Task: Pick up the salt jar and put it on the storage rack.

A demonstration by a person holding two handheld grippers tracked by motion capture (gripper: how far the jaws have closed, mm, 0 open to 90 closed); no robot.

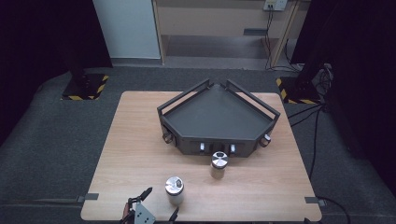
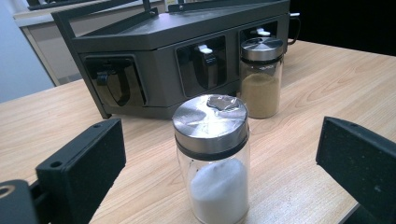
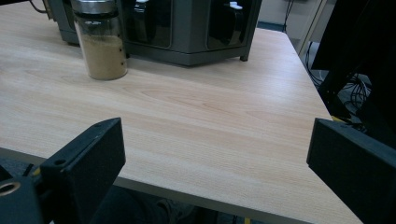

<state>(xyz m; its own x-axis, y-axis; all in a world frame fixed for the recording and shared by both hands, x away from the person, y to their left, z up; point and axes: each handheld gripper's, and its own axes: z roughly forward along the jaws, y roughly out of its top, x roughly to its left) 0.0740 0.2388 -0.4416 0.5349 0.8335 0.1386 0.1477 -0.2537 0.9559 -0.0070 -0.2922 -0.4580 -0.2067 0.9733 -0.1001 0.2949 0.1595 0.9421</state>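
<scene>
L gripper (image 2: 219, 154) jaws spread wide, nothing gripped; glass jar w/ white powder (image 2: 215, 158), approx half full, steel lid on, stands upright betw. them near the table (image 1: 140, 140) front edge, untouched. 2nd jar (image 2: 261, 77), brown powder, upright just in front of the dark corner rack (image 1: 217, 114). R gripper (image 3: 215, 154) wide open, empty, at the table edge.

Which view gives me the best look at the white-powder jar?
The left gripper view: the white-powder jar stands close between the open jaws, lid and powder clear. The high view shows it small, from above.
</scene>
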